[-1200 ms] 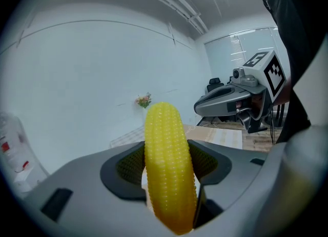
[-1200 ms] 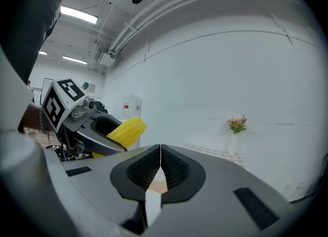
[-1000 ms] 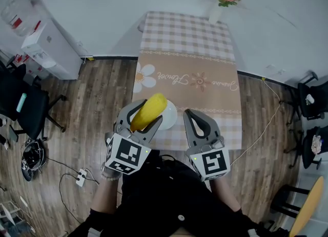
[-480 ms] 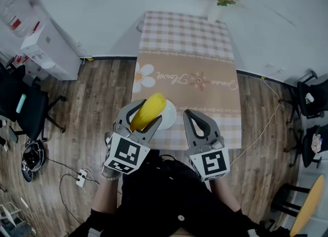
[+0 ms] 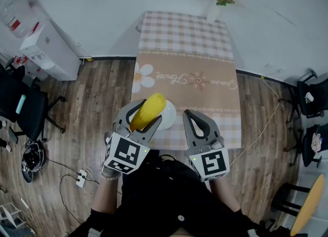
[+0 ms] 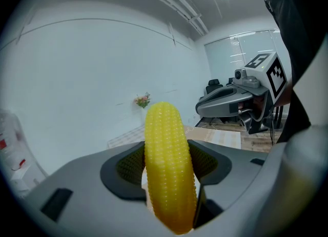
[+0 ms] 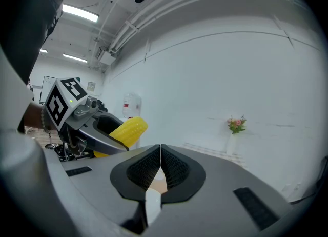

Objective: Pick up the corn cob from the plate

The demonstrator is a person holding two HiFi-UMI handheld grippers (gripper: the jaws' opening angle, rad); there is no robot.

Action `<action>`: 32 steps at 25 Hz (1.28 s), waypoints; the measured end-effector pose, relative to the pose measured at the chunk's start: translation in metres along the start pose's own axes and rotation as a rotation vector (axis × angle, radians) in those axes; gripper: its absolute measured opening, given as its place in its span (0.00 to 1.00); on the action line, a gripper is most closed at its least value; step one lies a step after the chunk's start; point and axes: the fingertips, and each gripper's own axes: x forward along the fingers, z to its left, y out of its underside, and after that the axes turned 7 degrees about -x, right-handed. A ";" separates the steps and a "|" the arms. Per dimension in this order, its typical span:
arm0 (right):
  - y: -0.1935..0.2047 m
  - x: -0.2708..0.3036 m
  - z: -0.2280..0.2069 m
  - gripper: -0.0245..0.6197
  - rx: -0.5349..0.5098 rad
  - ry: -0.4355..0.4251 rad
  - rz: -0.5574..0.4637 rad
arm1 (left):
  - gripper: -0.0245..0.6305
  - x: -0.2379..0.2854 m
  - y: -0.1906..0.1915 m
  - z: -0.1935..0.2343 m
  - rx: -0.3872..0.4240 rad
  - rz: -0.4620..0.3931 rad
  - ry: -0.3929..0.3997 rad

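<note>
A table (image 5: pixel 184 97) stands against the wall (image 5: pixel 102 5), a vase (image 5: pixel 214 13) at its far end; a water dispenser (image 5: pixel 48 48) and chair (image 5: pixel 23 110) stand left

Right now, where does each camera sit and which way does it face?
Head view: on the person's head, steeply down at checked-cloth table and round white plate; shows left gripper, right gripper, dark torso.
Left gripper view: on that gripper, along jaws clamping the yellow corn cob, toward the white wall; dark sleeve at right.
Right gripper view: on that gripper, along shut, empty jaws, toward the same wall.
Shared: both gripper views show the vase of pink flowers and the other gripper.
</note>
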 end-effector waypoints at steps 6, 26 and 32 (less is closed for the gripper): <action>0.002 0.000 0.005 0.10 0.008 -0.022 0.021 | 0.44 0.001 0.000 0.000 0.002 0.002 0.003; 0.004 0.002 0.003 0.10 0.006 -0.027 0.024 | 0.44 0.005 0.001 -0.001 0.001 0.008 0.014; 0.003 0.002 0.003 0.10 0.007 -0.027 0.026 | 0.44 0.005 0.000 -0.001 -0.001 0.009 0.018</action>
